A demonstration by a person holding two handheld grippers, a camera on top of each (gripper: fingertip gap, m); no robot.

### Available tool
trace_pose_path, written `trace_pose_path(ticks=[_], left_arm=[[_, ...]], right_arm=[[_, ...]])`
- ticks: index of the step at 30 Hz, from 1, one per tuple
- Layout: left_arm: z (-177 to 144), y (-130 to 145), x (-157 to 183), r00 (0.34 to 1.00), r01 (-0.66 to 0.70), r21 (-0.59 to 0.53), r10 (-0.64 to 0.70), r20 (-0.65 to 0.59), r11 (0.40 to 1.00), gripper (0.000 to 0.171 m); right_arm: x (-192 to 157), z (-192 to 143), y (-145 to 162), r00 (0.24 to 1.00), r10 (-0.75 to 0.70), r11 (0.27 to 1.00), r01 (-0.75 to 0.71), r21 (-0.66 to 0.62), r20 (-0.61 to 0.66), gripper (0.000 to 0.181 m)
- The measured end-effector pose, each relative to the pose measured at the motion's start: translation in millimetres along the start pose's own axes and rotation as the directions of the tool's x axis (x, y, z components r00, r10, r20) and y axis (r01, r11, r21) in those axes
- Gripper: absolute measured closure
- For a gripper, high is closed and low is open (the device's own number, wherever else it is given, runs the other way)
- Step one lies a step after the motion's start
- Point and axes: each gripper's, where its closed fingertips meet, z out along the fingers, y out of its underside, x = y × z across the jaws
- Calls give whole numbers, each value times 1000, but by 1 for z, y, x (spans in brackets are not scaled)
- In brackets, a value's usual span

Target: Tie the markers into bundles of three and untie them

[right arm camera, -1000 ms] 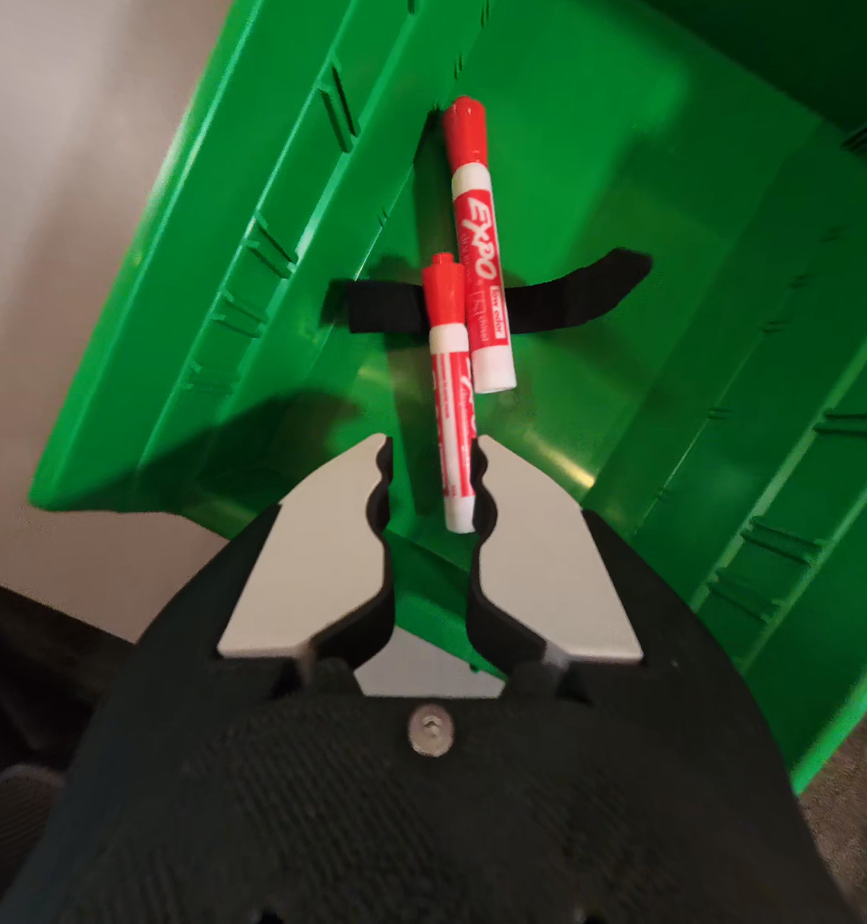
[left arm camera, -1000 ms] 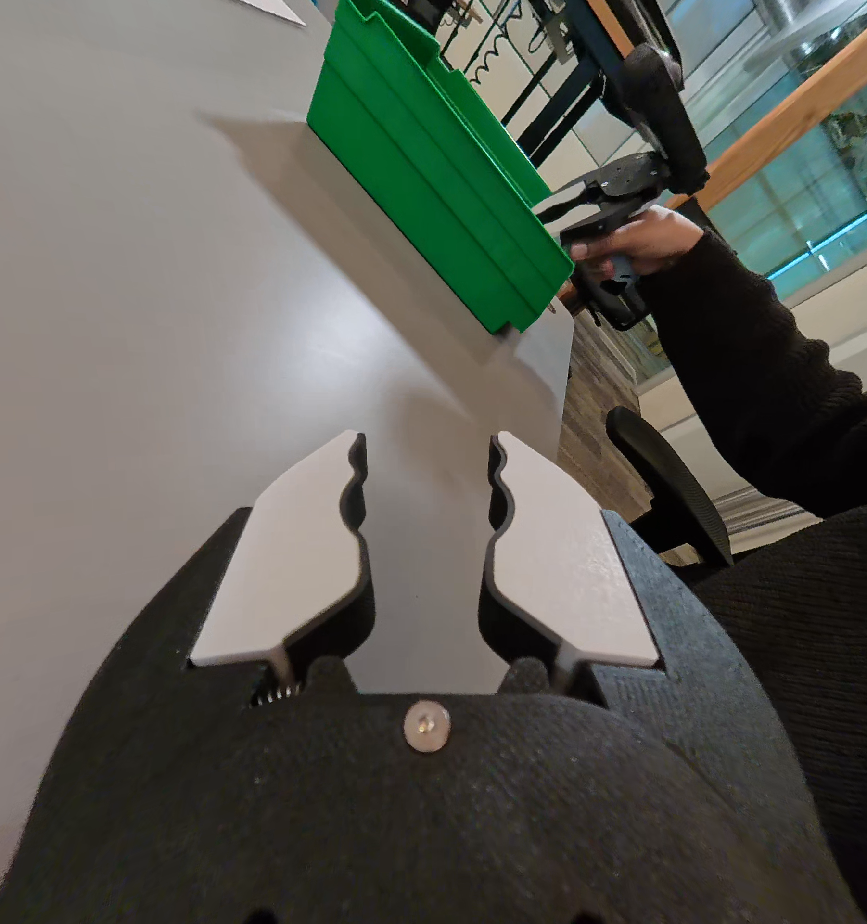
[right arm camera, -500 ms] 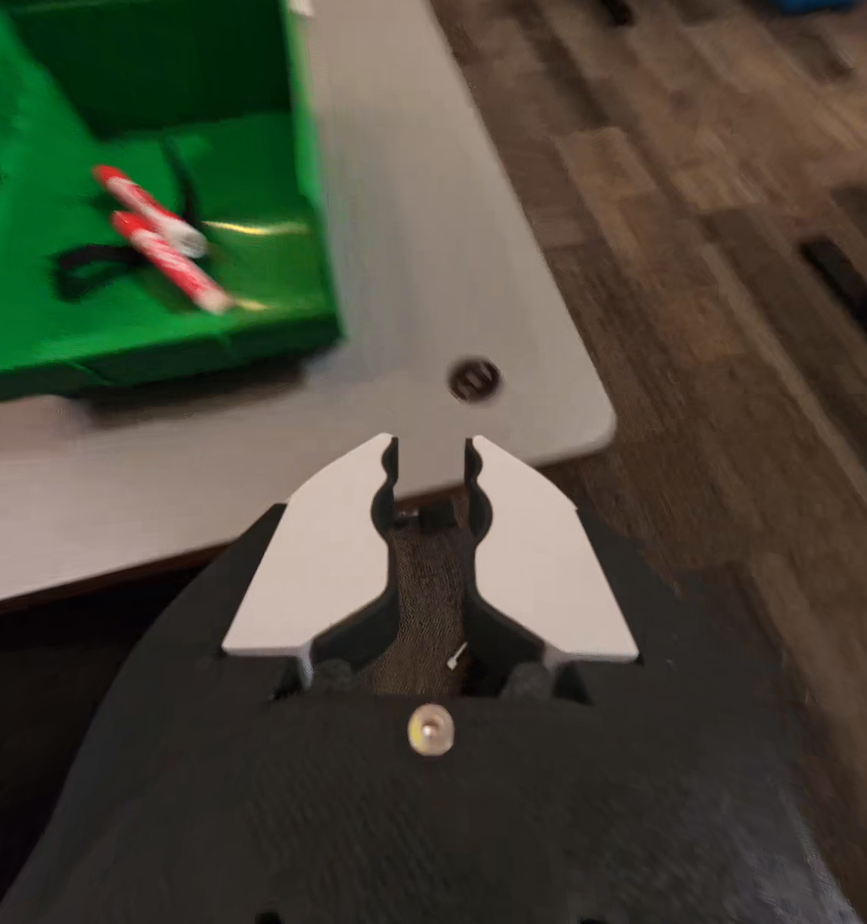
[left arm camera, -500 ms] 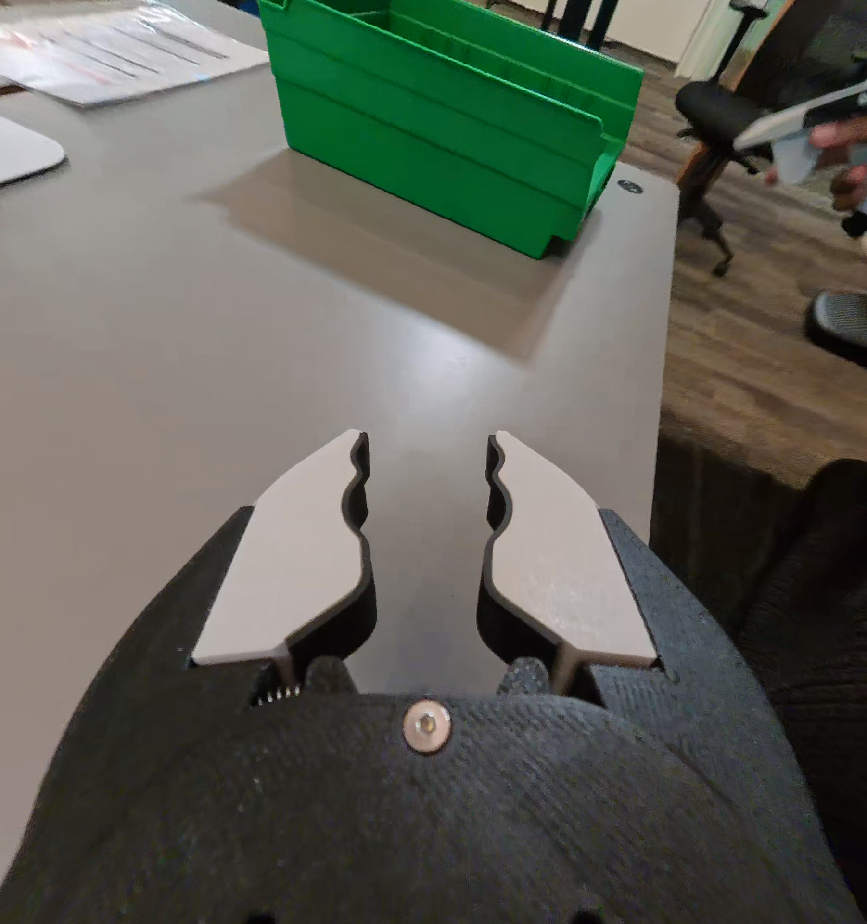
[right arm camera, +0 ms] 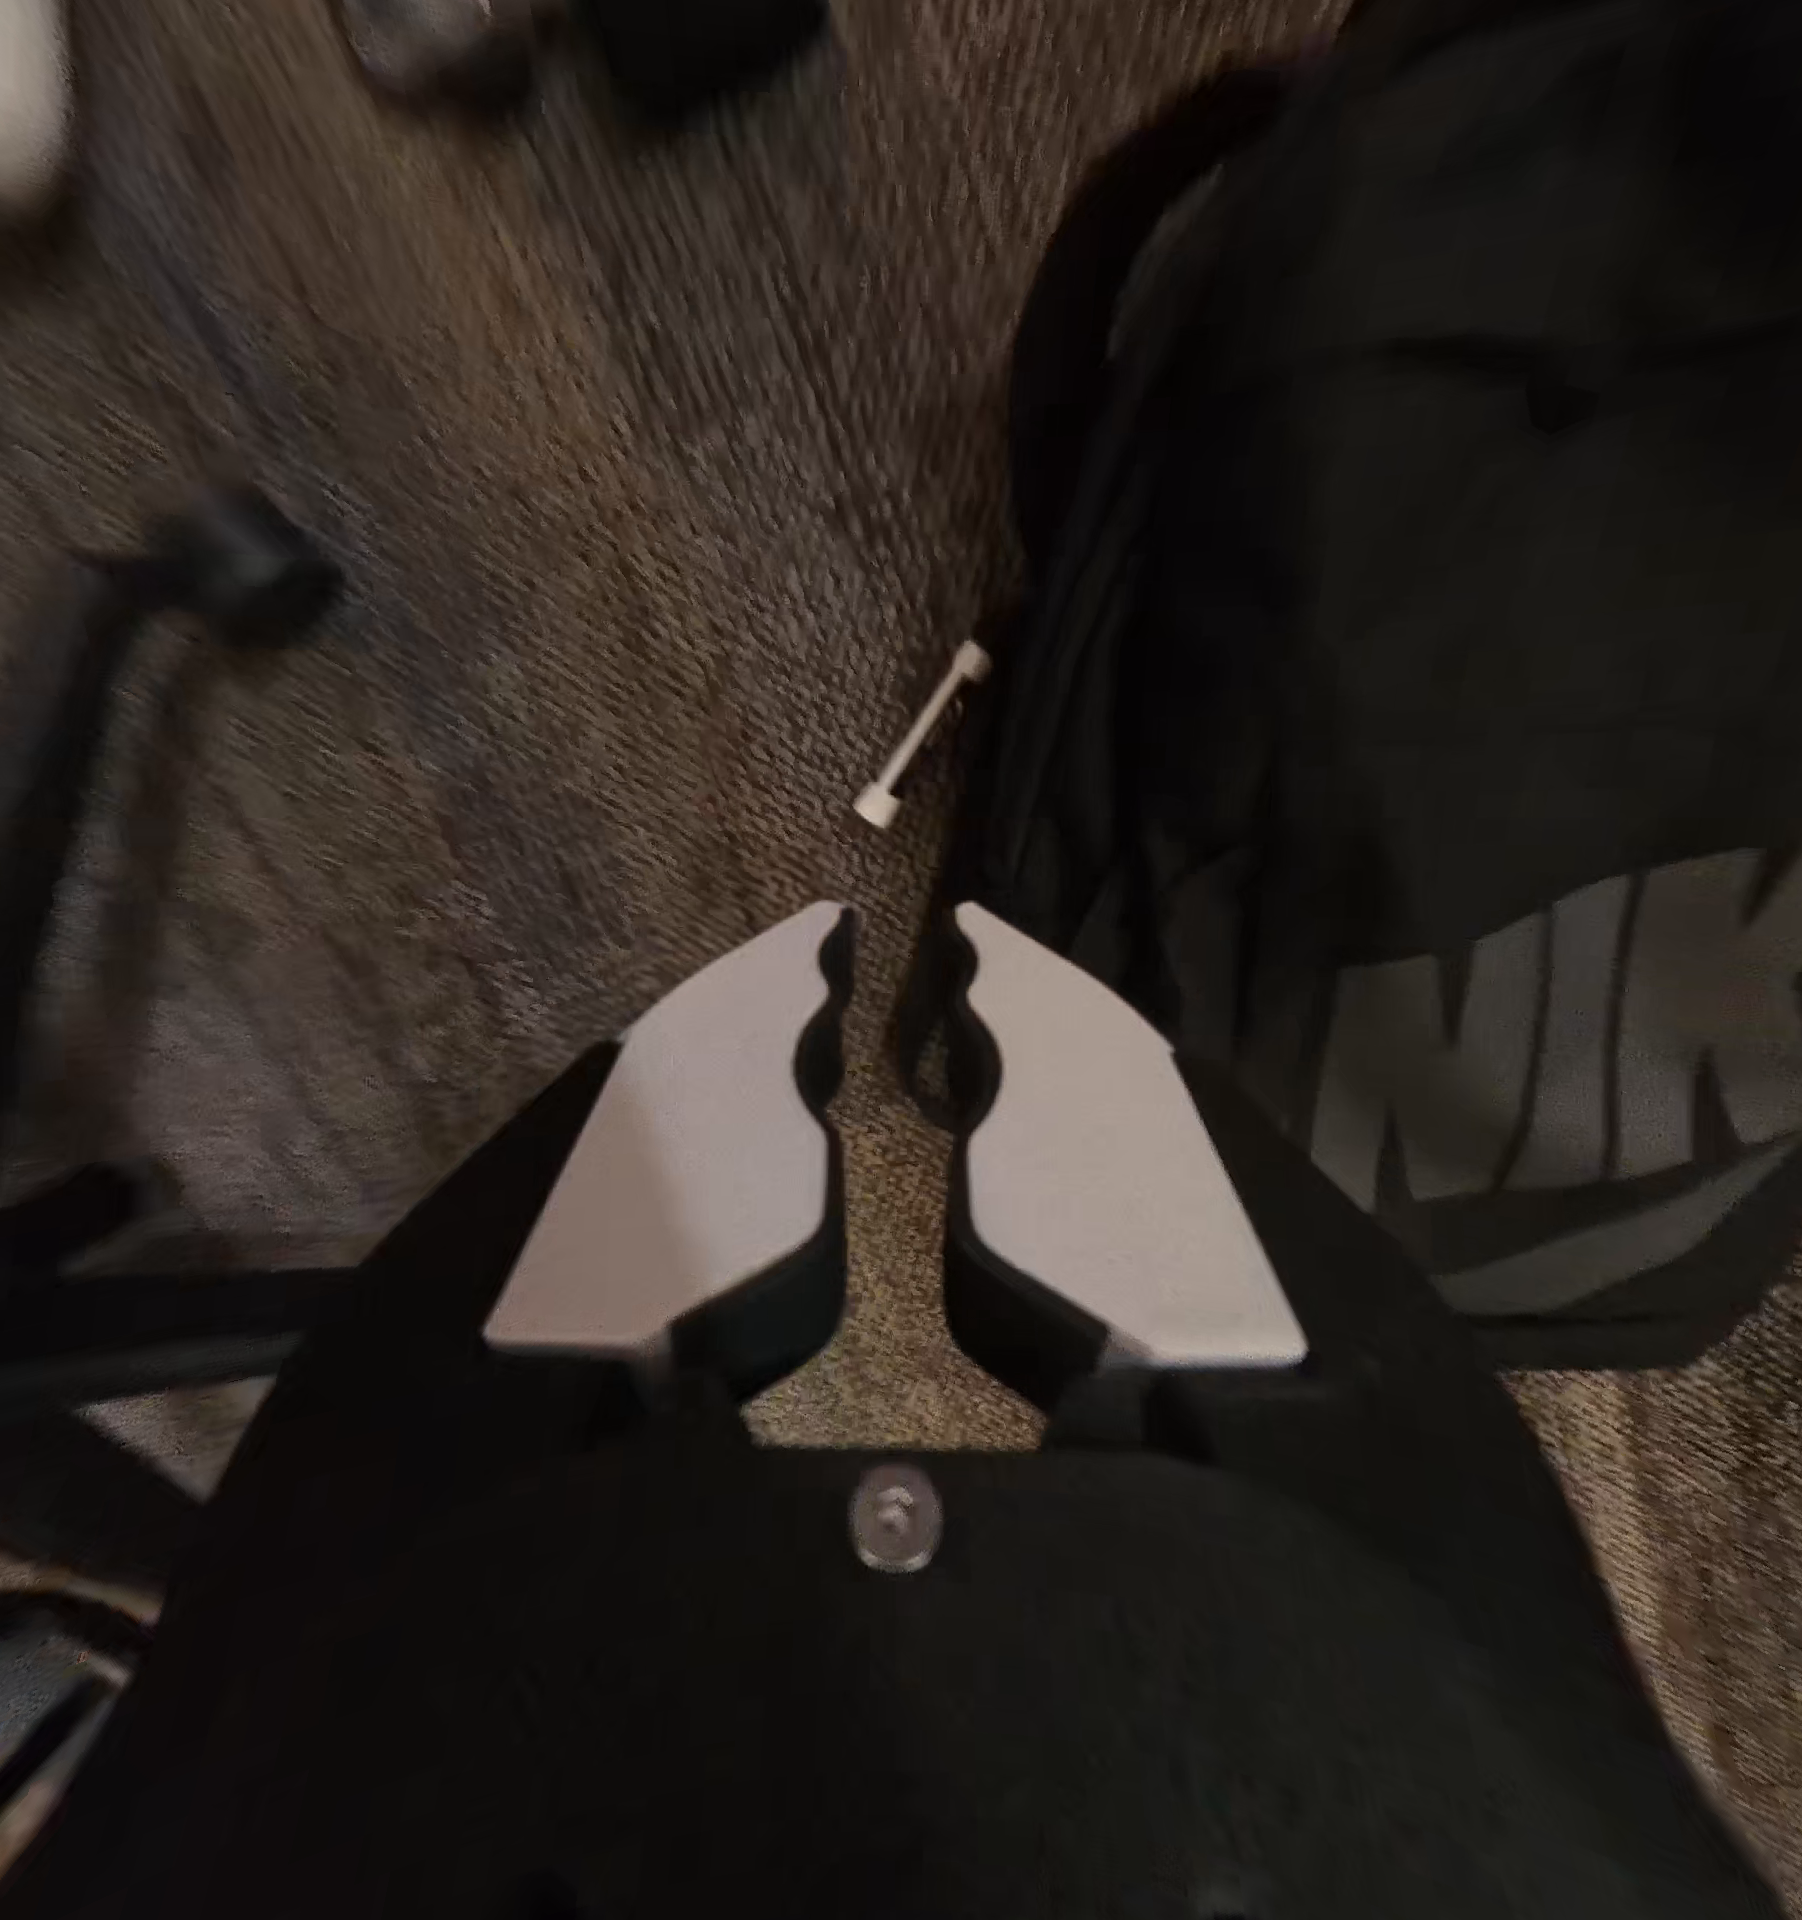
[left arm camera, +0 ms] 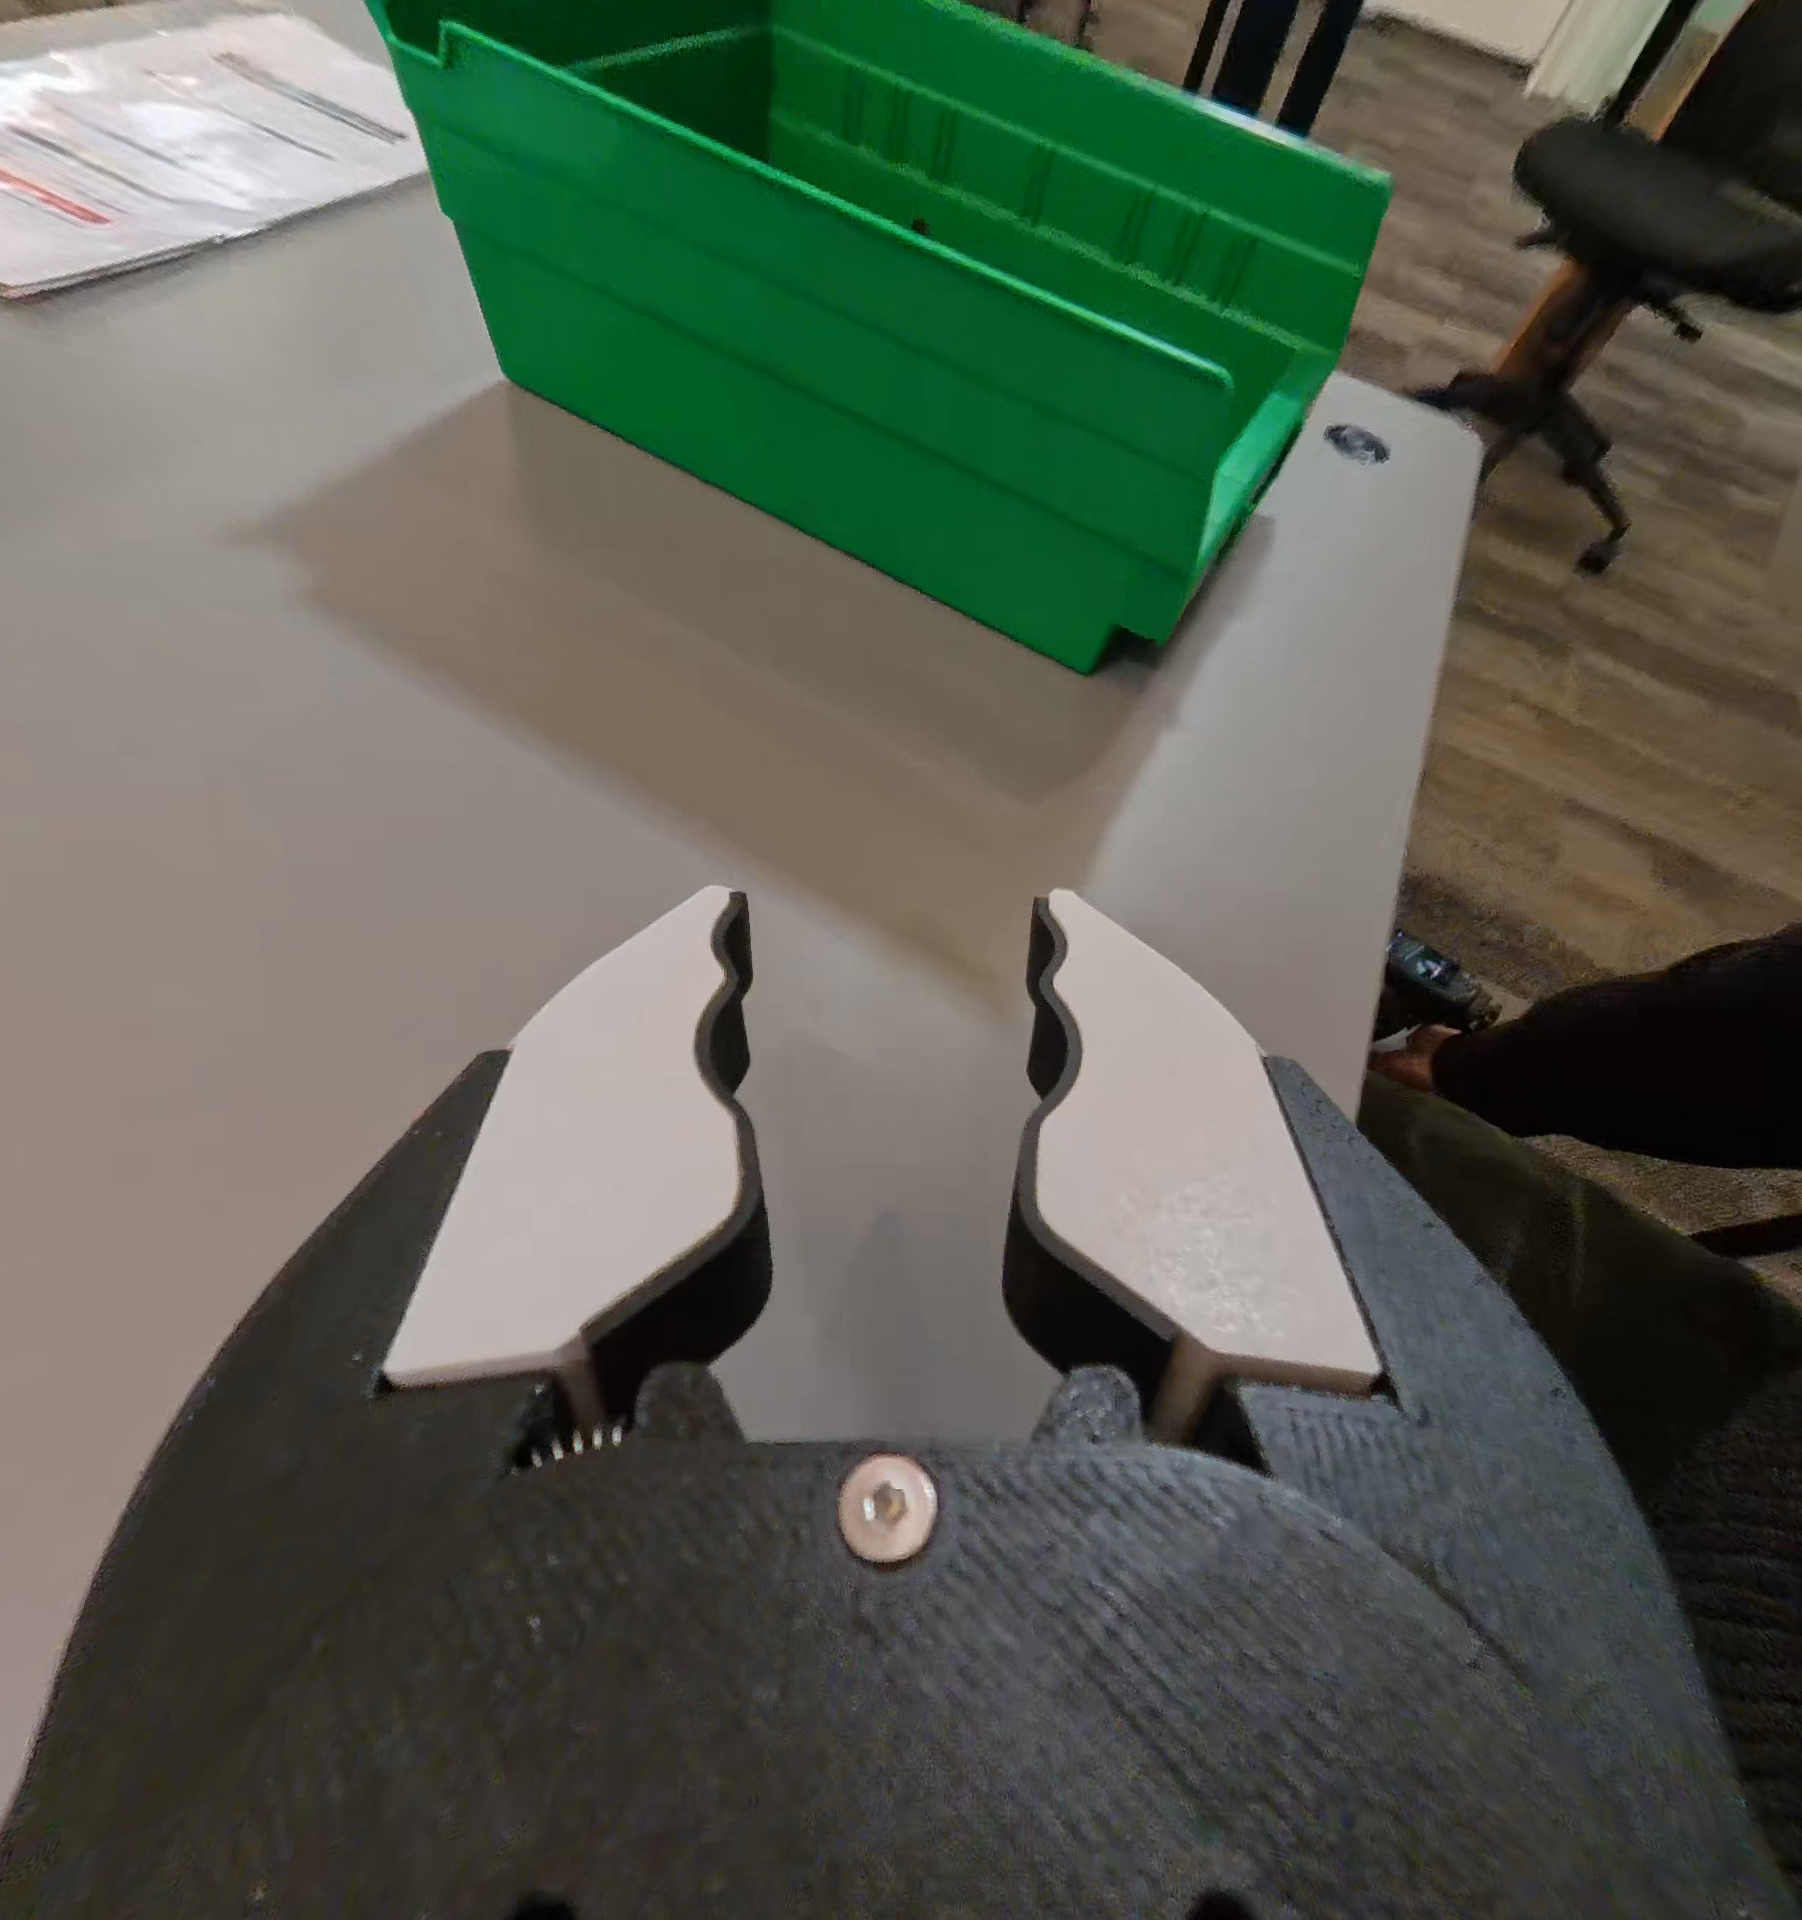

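Your left gripper hovers low over a smooth, matte grey table, its two pale, flat fingers with wavy, scalloped inner edges spread wide apart, and nothing sits between them, only bare tabletop showing in the gap. The black body behind them has a ridged, layered, printed look, with a single bright hex screw at its middle. Well ahead of your fingertips stands a green plastic bin, long and rectangular, with stepped, glossy walls, ribbed on the inside, and a cut-down front end near the table's rounded corner; what lies inside it is hidden from here. Glossy printed sheets lie flat at the far left. Off the table's right edge you have wood-grain flooring, a black swivel chair, and a dark knit sleeve reaching down beside the table. Over to the right wrist view, and it is blurred: your right gripper points down at coarse, woven brownish carpet, its pale fingers close together with only a narrow slot between them, gripping nothing. Just beyond the tips lies a small white rod-shaped piece with thicker ends, apart from the fingers. A soft black fabric bag with grey lettering slumps just to the right.
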Motion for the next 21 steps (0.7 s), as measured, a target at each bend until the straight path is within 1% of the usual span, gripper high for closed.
trace_pose_path(ticks=[1,2,3,5,6,8,10,13,16,21], left_arm=[[7,-2,-4,1000,-6,-30,6,18,1000,118],[13,-2,-9,999,-7,-65,10,45,998,117],[17,-1,-16,997,-5,-96,13,80,995,116],[21,3,-33,987,-7,-146,31,160,989,113],[21,8,-42,979,-7,-171,42,201,985,113],[22,24,-56,963,10,-236,54,262,972,115],[23,35,-64,952,36,-280,52,301,959,115],[25,41,-70,929,40,-318,81,360,947,115],[28,44,-72,908,35,-351,117,402,936,114],[36,42,-66,905,98,-359,67,420,928,110]], right_arm=[[2,21,5,999,-6,1000,5,-10,-41,174],[4,38,4,996,12,1000,-11,12,-91,181],[4,53,0,992,45,998,-39,50,-116,181],[-2,79,-3,980,159,984,-148,100,-119,179],[-8,93,1,972,211,975,-201,100,-102,176],[-23,120,12,962,261,965,-258,56,-73,171],[-34,143,21,958,279,960,-278,15,-66,168],[-36,172,31,944,316,948,-318,-9,-97,163],[-34,197,35,918,379,925,-381,3,-118,158],[-26,221,43,892,421,906,-422,29,-166,155]])
